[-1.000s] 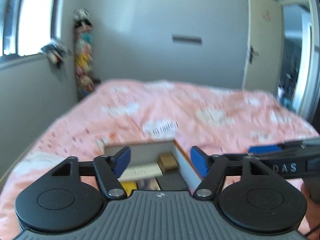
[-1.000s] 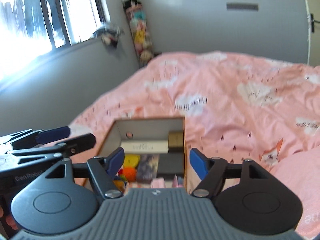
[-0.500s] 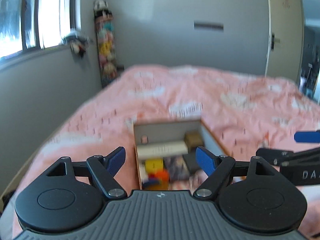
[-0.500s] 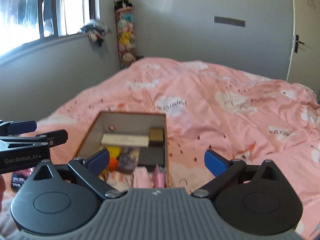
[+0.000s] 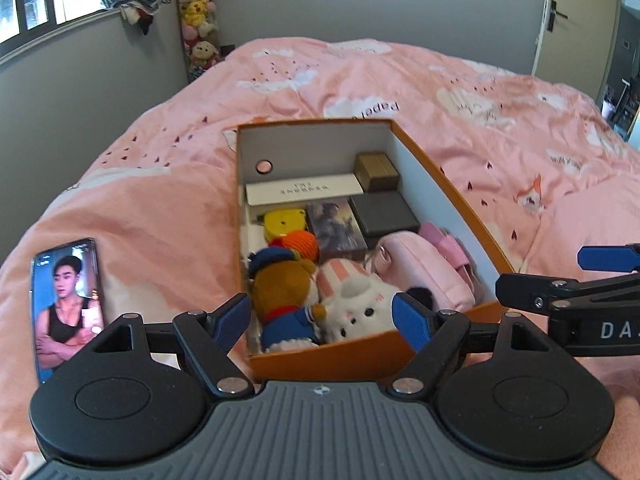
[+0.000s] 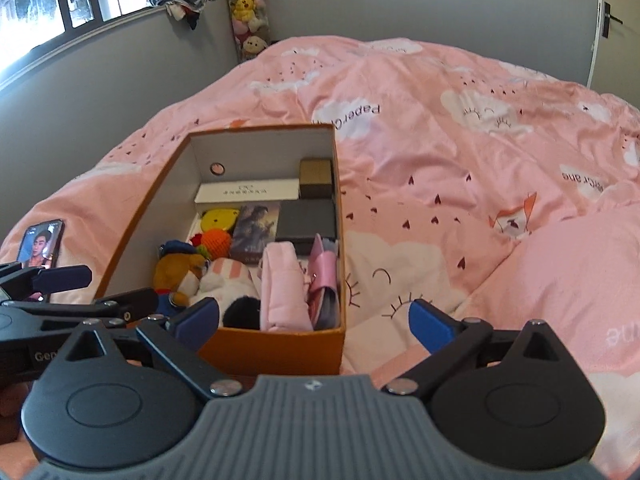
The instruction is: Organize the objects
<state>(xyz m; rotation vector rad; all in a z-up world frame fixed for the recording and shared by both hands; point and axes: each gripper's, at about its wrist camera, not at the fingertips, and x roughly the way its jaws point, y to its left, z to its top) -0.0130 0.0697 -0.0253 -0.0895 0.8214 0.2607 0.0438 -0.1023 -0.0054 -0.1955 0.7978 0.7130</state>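
Note:
An orange box point(image 5: 452, 184) point(image 6: 132, 236) lies open on the pink bed. Inside it are a brown plush bear point(image 5: 288, 288), a white plush point(image 5: 360, 304), a pink pouch point(image 5: 424, 268) point(image 6: 282, 280), a yellow item point(image 5: 282, 222), an orange ball point(image 5: 300, 242), a picture card point(image 5: 334, 226), a dark case point(image 5: 384, 216), a white long box point(image 5: 304, 192) and a gold box point(image 5: 376, 172). My left gripper point(image 5: 322, 322) is open and empty above the box's near end. My right gripper point(image 6: 314, 322) is open and empty over the near right corner.
A phone point(image 5: 66, 300) point(image 6: 40, 244) with a lit screen lies on the bedding left of the box. The pink duvet point(image 6: 460, 160) spreads far and right. A grey wall, window and hanging plush toys point(image 5: 198, 20) stand at the left; a door point(image 5: 576, 20) is at the right.
Both grippers have risen and pulled back, so the whole box interior and the phone came into view. The right gripper's jaws have opened wider.

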